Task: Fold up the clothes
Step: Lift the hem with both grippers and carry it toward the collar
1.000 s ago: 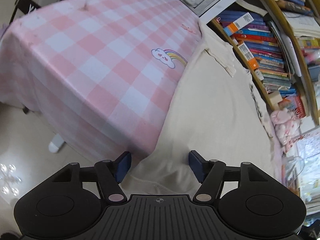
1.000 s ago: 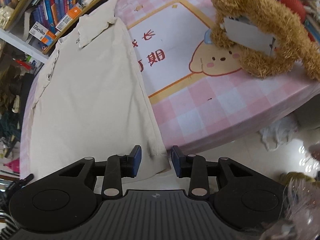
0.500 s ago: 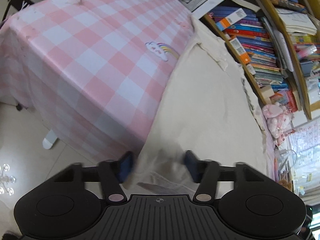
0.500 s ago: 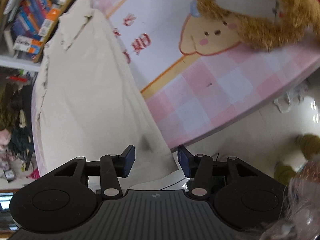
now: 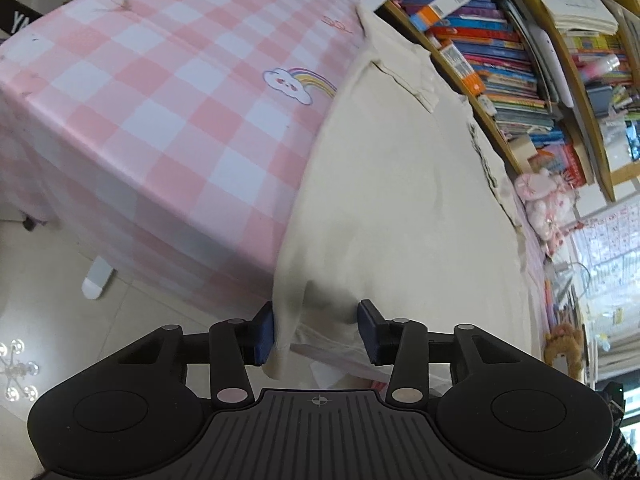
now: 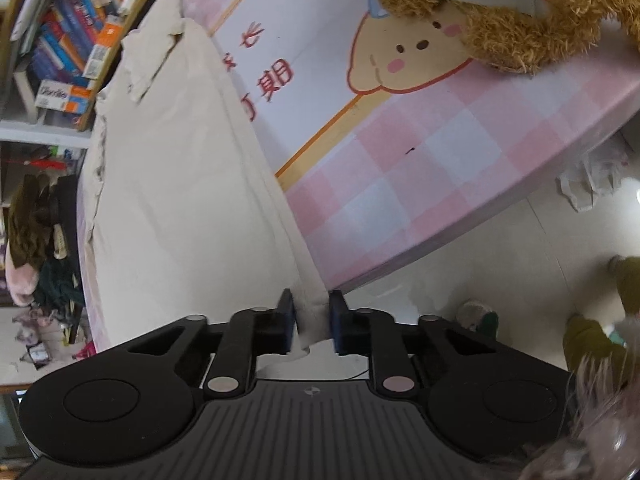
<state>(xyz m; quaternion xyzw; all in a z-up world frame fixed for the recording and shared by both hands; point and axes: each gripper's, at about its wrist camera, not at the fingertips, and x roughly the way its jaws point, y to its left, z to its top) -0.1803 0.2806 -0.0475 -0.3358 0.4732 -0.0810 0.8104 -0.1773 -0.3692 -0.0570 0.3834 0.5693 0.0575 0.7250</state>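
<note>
Since the earlier frames, both tools have been brought down onto the near hem of the garment, and the right jaws have been narrowed from a wide gap to a close one.

Item 1: cream garment [image 5: 400, 184], laid flat and lengthwise on the pink checked table [image 5: 168, 92], its collar end toward the bookshelf [image 5: 504, 60], its hem hanging over the near table edge.

Item 2: left gripper [image 5: 316, 330], jaws spread apart; a hem corner is draped against the inner face of the left finger, while the right finger is kept clear of the cloth. No clamping is shown.

Item 3: right gripper [image 6: 311, 322], jaws drawn close on either side of the opposite hem corner of the garment [image 6: 192, 184]; the fold of cloth is seen pinched between the pads.

Item 4: brown plush toy [image 6: 512, 20], set on the printed cartoon panel of the table cover, well apart from the garment.

Item 5: pink plush toy [image 5: 540, 200], placed at the foot of the bookshelf, beside the garment's far edge.
</note>
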